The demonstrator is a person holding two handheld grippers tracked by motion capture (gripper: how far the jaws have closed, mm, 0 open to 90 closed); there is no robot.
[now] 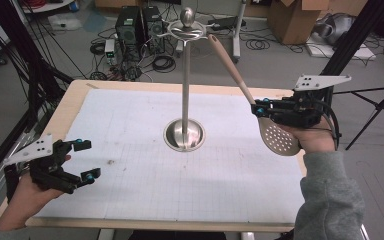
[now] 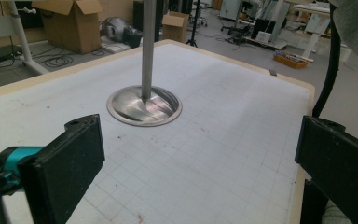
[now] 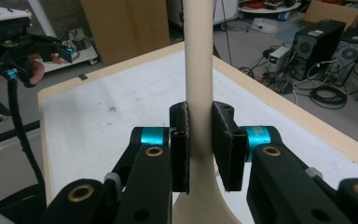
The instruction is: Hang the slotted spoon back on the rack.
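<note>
The slotted spoon is clamped by the right claw at the neck of its handle, just above the perforated bowl, over the worktop's right edge. Its long axis is tilted up and leftward, the handle tip lying at the stand's top ring. The left claw is held apart, empty, well away at the near-left corner
</note>
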